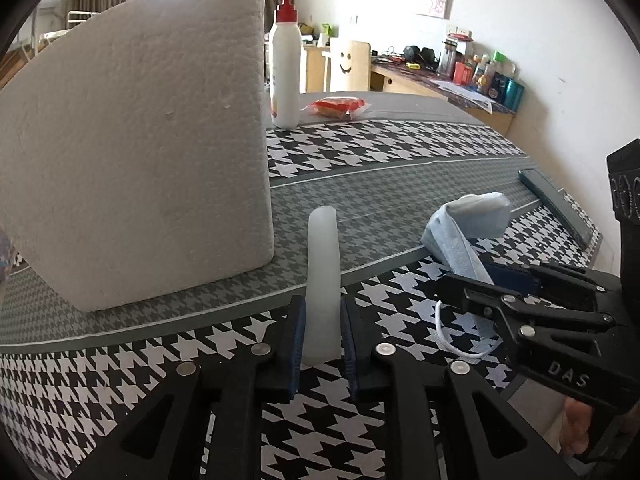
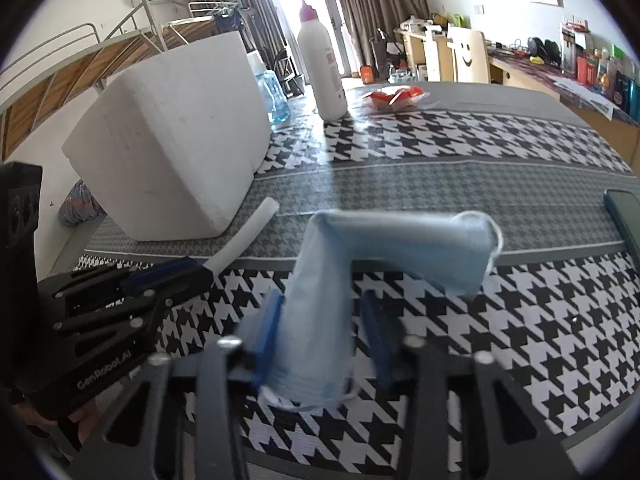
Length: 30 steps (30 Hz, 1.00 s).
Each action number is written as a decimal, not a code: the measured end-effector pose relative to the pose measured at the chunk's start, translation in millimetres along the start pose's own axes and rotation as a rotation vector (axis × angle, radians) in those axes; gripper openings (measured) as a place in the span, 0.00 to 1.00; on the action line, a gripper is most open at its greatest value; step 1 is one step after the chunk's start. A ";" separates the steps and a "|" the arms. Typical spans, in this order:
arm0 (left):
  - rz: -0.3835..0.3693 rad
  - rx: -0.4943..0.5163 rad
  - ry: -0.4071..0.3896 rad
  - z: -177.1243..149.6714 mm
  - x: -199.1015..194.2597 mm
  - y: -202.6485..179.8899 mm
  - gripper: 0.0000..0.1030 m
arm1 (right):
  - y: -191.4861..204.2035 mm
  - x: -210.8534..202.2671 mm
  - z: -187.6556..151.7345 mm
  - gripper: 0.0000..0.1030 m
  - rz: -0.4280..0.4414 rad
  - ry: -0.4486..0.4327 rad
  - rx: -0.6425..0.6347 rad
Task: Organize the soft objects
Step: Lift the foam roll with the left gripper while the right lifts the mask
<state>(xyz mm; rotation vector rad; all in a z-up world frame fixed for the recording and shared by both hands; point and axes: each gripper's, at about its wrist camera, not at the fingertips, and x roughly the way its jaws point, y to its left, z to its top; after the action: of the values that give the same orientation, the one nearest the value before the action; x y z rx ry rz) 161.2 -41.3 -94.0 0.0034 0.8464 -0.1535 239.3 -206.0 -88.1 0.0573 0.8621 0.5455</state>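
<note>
Left hand-held gripper (image 1: 322, 340) clamps the foam tube (image 1: 323, 280); right hand-held gripper (image 2: 320, 328) grips the face mask (image 2: 360, 256). We lift both gently toward the foam box (image 1: 136, 152).

The foam box (image 1: 136, 140) runs off the left edge and hides the counter behind it. The mask (image 2: 360, 264) is blurred. The phone (image 2: 626, 216) is cut by the right edge.

Translucent foam tube (image 1: 323, 288) upright; blue face mask (image 2: 360, 256) crumpled, lifted.
</note>
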 end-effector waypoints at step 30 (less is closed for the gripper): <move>0.052 0.063 0.049 16.2 28.0 -12.3 0.24 | -21.3 -33.4 -3.3 0.18 -0.058 -0.077 0.035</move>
<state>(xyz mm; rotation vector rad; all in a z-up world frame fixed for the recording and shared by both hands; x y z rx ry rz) 189.9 -58.2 -103.4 0.0879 0.8890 -0.1318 228.7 -240.9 -72.4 0.0844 0.7954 0.4708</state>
